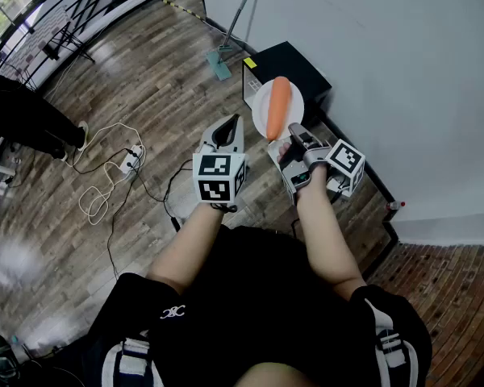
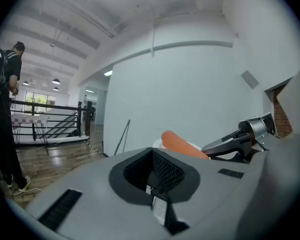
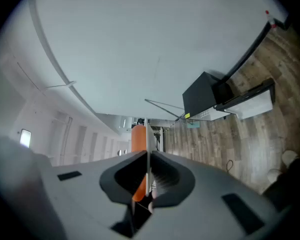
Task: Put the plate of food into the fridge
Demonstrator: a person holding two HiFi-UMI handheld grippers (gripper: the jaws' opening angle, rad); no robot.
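A white plate (image 1: 260,103) carrying a long orange carrot (image 1: 277,107) is held in the air by its near rim. My right gripper (image 1: 285,146) is shut on that rim. In the right gripper view the plate (image 3: 148,134) runs edge-on between the jaws, with the carrot (image 3: 138,136) on its left face. Just beyond the plate, a small black fridge (image 1: 294,61) stands on the floor against the white wall, its door (image 1: 249,83) swung open. My left gripper (image 1: 226,129) hovers left of the plate, shut and holding nothing. The left gripper view shows the carrot (image 2: 182,145) and the right gripper (image 2: 240,139).
A person (image 1: 24,115) stands at the far left near a black railing (image 1: 81,6). Cables and a power strip (image 1: 129,160) lie on the wooden floor to the left. A long-handled floor tool (image 1: 220,63) leans by the wall beside the fridge. Brick paving (image 1: 444,289) begins at the right.
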